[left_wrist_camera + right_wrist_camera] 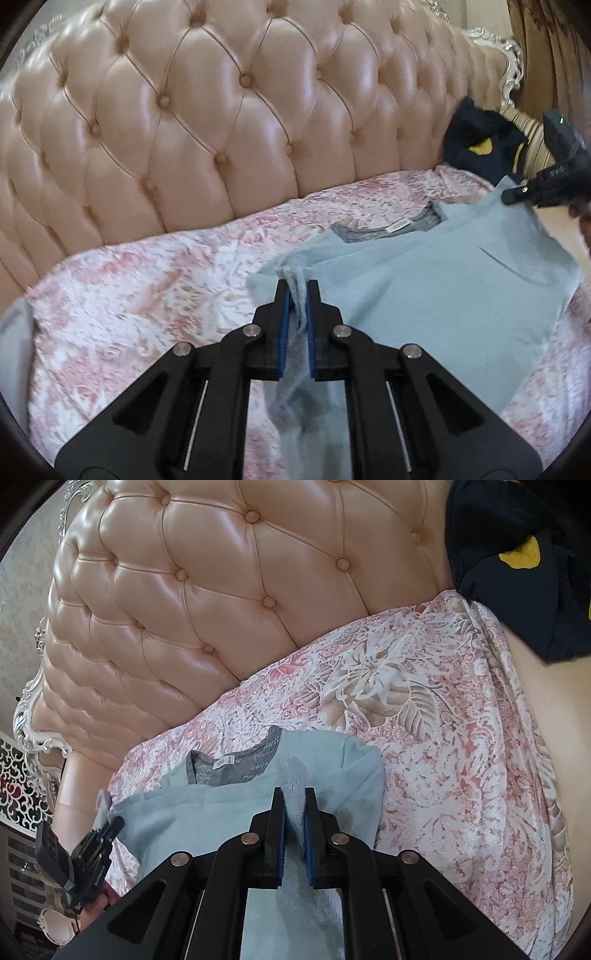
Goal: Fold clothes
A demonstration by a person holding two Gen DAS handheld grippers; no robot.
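The light blue shirt [436, 295] lies on the bed [147, 295], on the pink flowered bedspread, a little way in front of the padded headboard [221, 110]. Its grey collar [236, 766], with a small white label inside, points toward the headboard. Part of the cloth is lifted off the bed and hangs between the two tools.

The left tongs [298, 291] are nearly closed, their blue pads pinching a bunched fold at one edge of the shirt; the cloth runs down between the jaws toward the camera. The right tongs [293, 797] are likewise narrow and clamped on a fold of the shirt, on the side farther from the collar's label. In the left wrist view the right tongs show at the far edge of the shirt, gripping its raised corner.

A dark garment [517, 572] with a yellow patch rests against the headboard, at the end of it nearest the right tongs, well apart from the shirt. A silver carved frame edges the headboard.
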